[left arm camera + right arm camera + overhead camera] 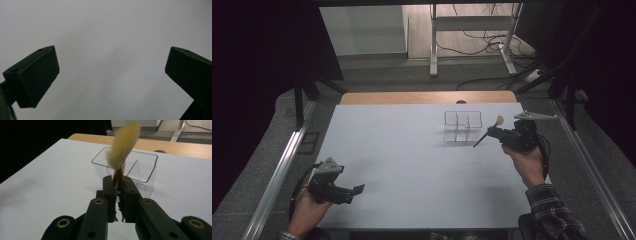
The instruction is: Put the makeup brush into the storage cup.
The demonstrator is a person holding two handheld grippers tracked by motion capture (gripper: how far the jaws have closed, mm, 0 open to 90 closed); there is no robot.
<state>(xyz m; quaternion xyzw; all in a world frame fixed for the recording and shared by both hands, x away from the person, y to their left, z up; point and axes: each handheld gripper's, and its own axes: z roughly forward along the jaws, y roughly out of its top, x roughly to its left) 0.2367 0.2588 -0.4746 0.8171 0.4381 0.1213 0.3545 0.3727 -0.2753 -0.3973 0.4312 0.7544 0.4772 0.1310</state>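
A pale tabletop [412,160] carries a clear divided organizer [463,126]. The right claw [117,187] is clenched on a brush [122,147], bristles up, handle slanting down, held just beside the organizer. The left claw [357,189] gapes wide near the front left edge, grasping nothing.

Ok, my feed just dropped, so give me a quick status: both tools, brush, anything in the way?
Right tool shut on brush, bristles up, beside clear divided organizer. Left tool open, empty, low over table. Nothing in the way.
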